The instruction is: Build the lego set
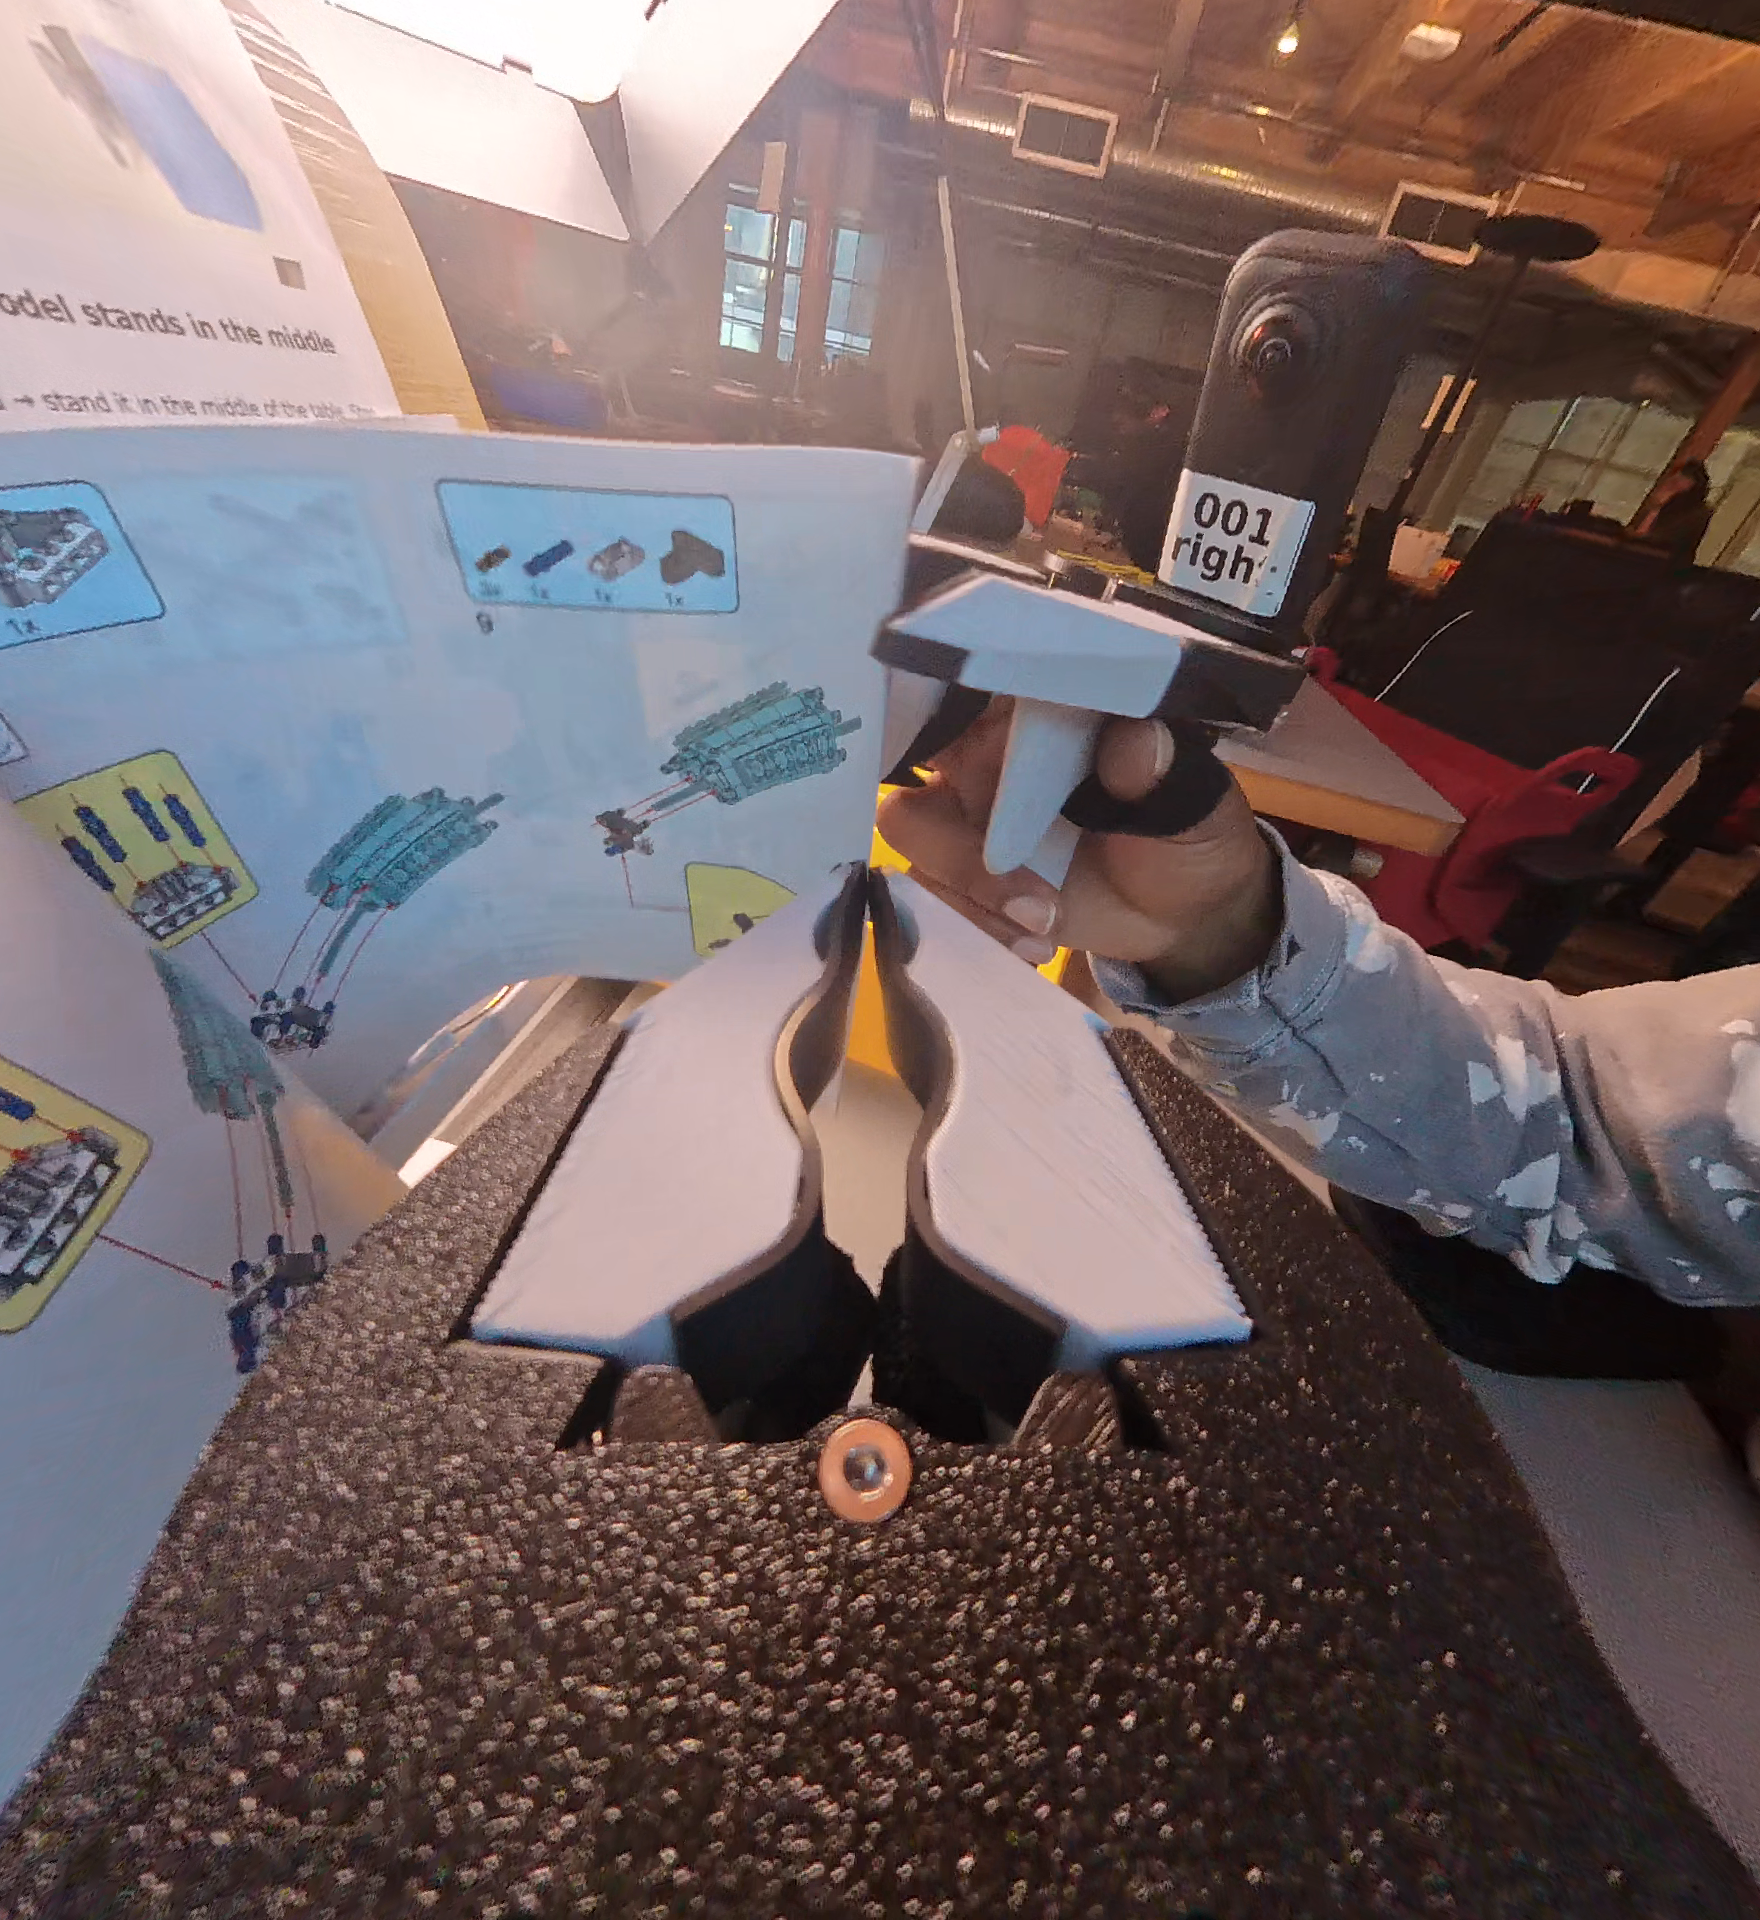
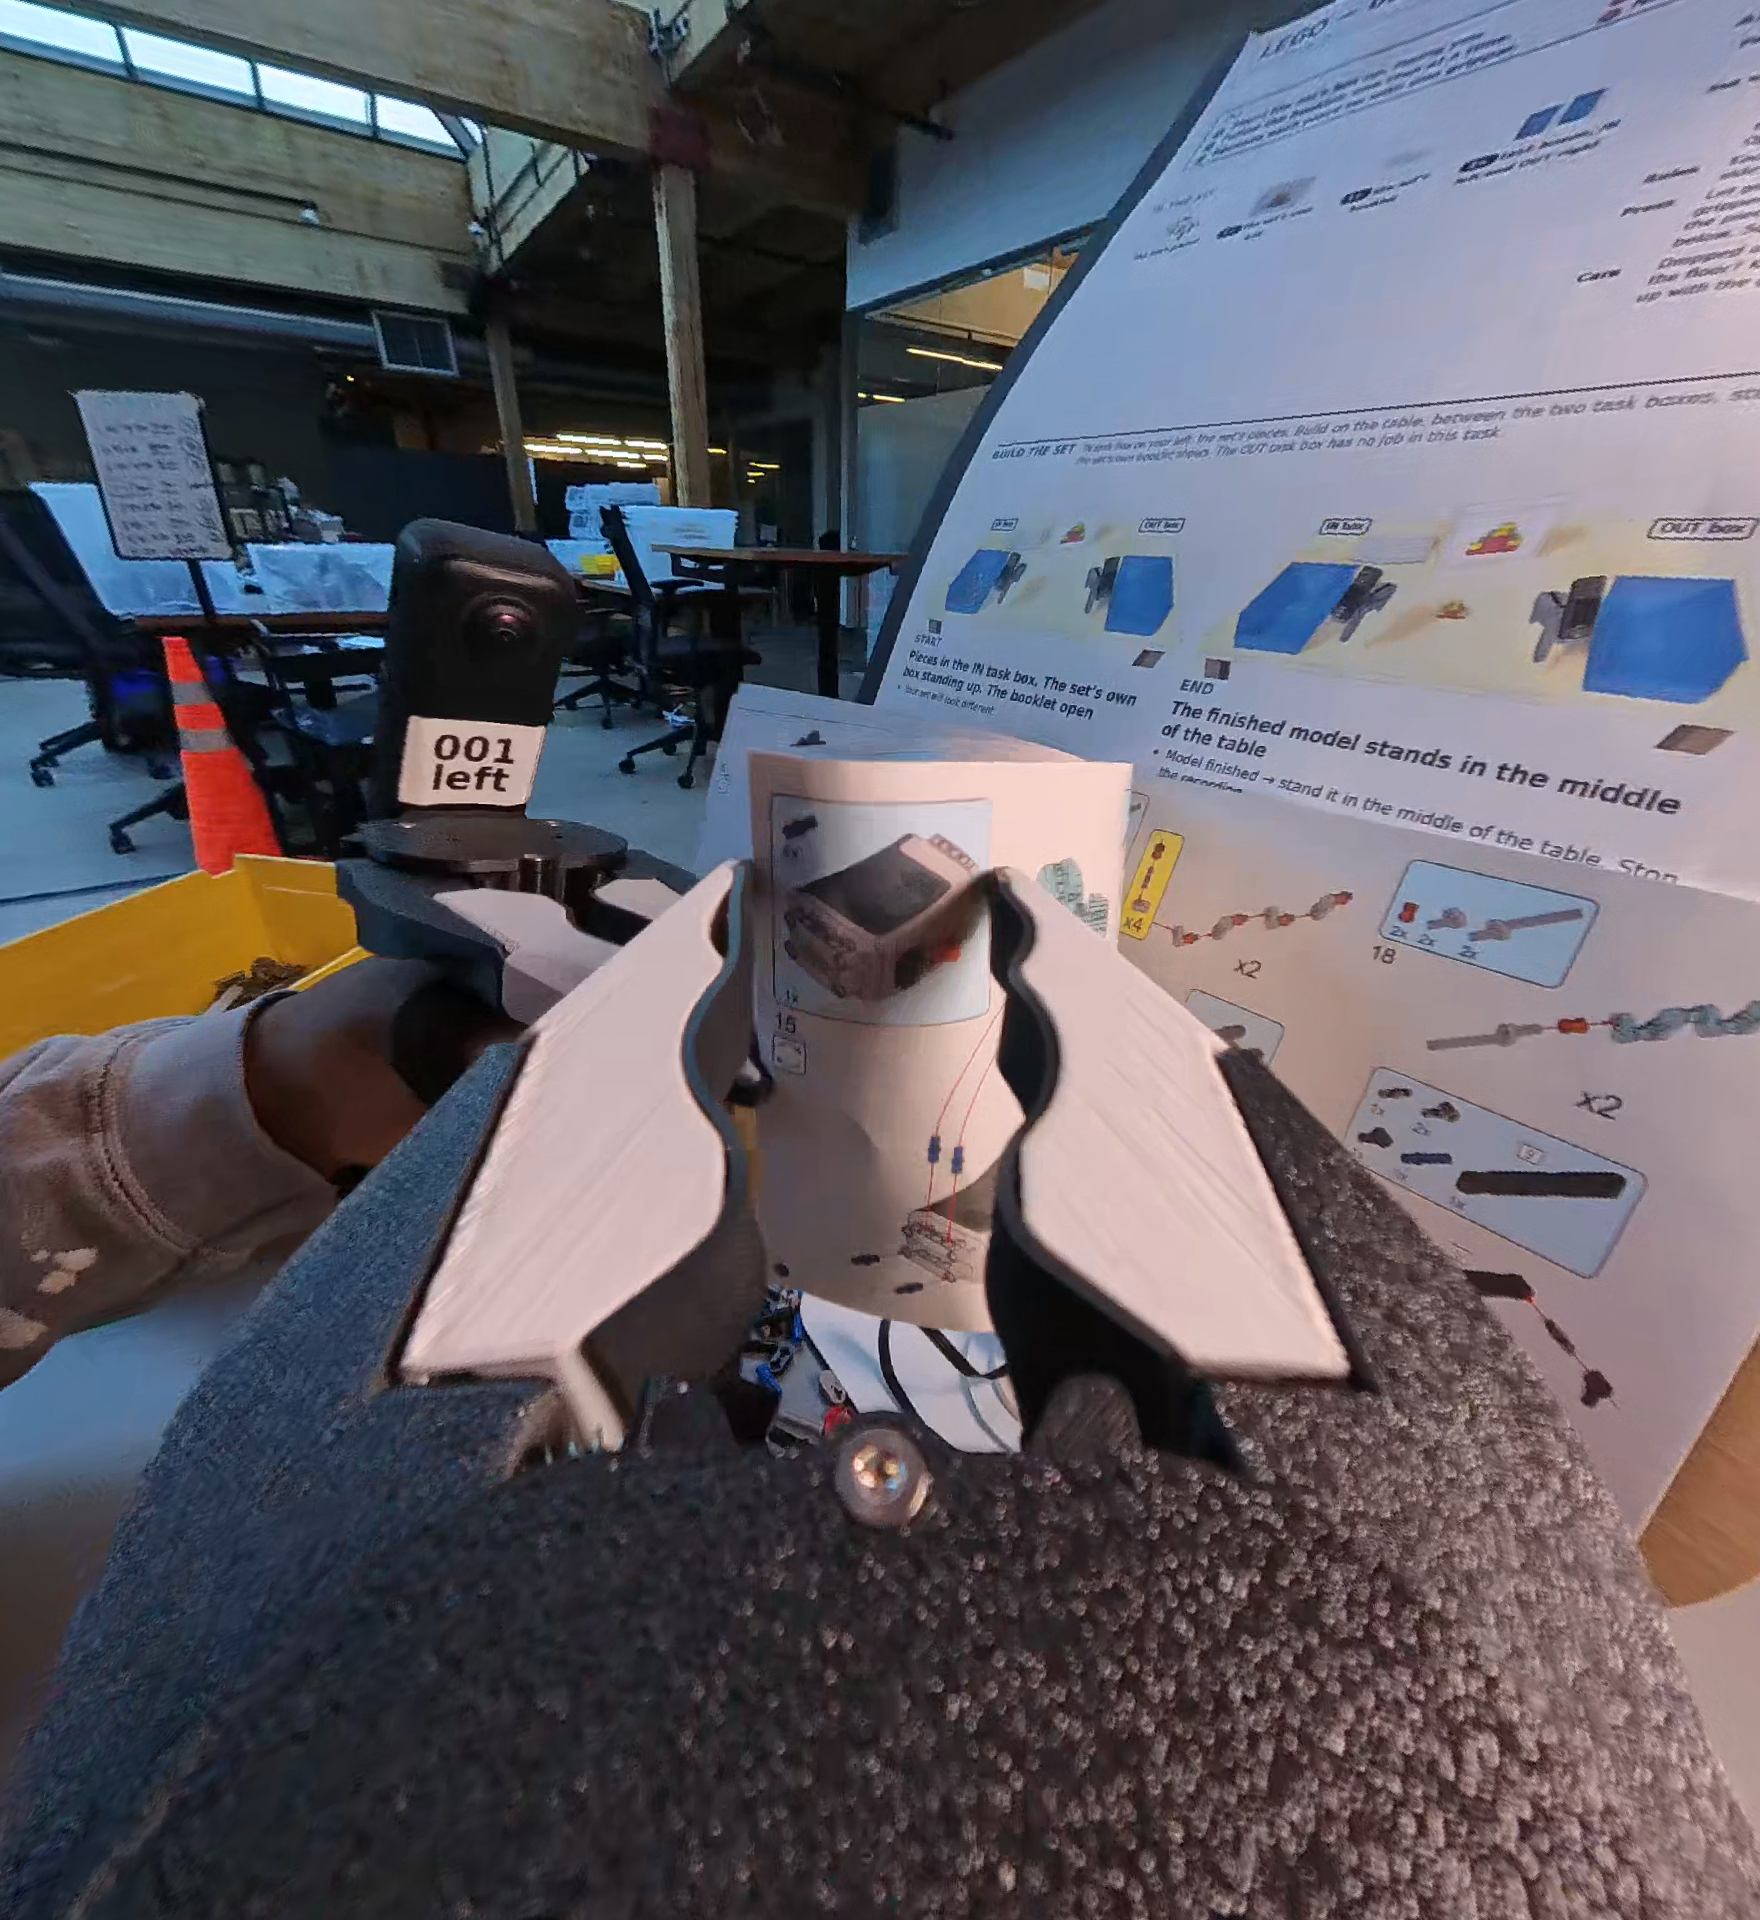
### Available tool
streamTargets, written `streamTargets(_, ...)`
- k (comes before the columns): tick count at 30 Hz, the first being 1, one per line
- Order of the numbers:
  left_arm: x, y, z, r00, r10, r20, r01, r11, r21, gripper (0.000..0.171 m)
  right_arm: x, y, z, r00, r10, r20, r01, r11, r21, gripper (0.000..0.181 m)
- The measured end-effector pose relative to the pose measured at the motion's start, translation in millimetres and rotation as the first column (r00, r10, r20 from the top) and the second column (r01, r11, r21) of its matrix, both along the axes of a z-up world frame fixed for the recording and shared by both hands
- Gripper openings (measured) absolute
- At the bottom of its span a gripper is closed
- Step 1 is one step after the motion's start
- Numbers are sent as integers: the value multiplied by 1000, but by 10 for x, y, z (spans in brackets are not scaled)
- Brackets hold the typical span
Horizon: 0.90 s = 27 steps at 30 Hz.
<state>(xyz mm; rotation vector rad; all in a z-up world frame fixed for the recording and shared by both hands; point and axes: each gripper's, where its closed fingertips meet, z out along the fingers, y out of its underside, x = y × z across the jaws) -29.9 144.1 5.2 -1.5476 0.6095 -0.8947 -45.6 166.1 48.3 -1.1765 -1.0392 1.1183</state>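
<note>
We start at the booklet page (image 1: 388, 727), a pale blue sheet of building diagrams that stands lifted and curled. In the right wrist view its curled end (image 2: 886, 1039) rises between the fingers of the right gripper (image 2: 871, 894). These are spread wide, one on each side of the curl, and grip nothing. We cannot tell whether the right-hand tip brushes the paper.

At the page's lower right corner the left gripper (image 1: 860, 883) has its tips pressed together, and we judge that the paper's edge is nipped between them. A sheet this thin, held by one corner, seems to us easy to crease or tear. The hold looks best kept light and close to the edge, with the wide-open fingers clear of the curl.

Under the page lie loose small pieces (image 2: 782, 1361). Left of it is a yellow bin (image 2: 128, 966), and past that an orange cone (image 2: 211, 769).

Behind the page a large printed sheet (image 2: 1427, 416) leans on a wooden board (image 2: 1728, 1475), with headings, text and pictures of blue boxes. The page carries step numbers and piece counts. Each gripper's black camera wears a white label with black print (image 2: 471, 764) (image 1: 1229, 540). A hand (image 1: 1094, 862) in a paint-flecked sleeve (image 1: 1478, 1091) holds the right gripper's handle, right of the page.
</note>
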Motion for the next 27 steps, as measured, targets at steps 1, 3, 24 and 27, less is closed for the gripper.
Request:
streamTargets(1, 16, 0, -1, 1000, 7, -14, -7, 1000, 7, 0, 7, 15, -2, 1000, -3, 1, 3, 1000, 2, 30)
streamTargets(3, 24, 0, 12, 1000, 15, -22, -14, 1000, 10, 0, 29, 13, 3, 1000, 22, -20, -23, 999, -22, 21)
streamTargets(24, -49, 32, 375, 987, 5, 161, -11, 999, 35, 6, 225, -82, 4, 942, 289, -169, -317, 932, -175, 25)
streamTargets(27, -69, 145, 342, 990, 72, 121, -75, 997, 16, 28, 258, -135, -14, 921, 334, -198, -372, 906, -200, 32)
